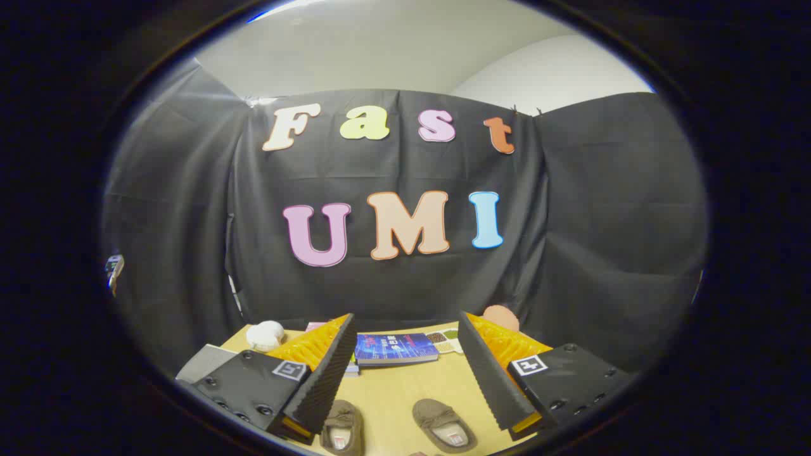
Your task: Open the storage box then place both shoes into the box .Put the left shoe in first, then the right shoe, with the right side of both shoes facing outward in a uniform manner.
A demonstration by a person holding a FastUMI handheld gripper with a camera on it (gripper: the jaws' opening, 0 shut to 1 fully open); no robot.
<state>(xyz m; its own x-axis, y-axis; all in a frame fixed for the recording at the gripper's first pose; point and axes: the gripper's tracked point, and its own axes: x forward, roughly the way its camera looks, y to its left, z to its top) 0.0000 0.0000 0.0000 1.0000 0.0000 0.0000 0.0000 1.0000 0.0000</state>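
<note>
Two brown slipper-like shoes lie on the wooden table [405, 386], below and between my fingers: one shoe [343, 429] near the left finger, the other shoe [443, 425] nearer the right finger. My gripper [405, 329] is held well above the table, open, with a wide gap and nothing between its fingers. A grey flat edge [204, 362], possibly the storage box, shows beside the left finger; most of it is hidden.
A blue book [395, 348] lies on the table beyond the fingers, with a patterned card [445, 341] next to it. A white rounded object [265, 335] sits at the far left, an orange-pink rounded object [501, 316] at the far right. Black cloth walls close the booth.
</note>
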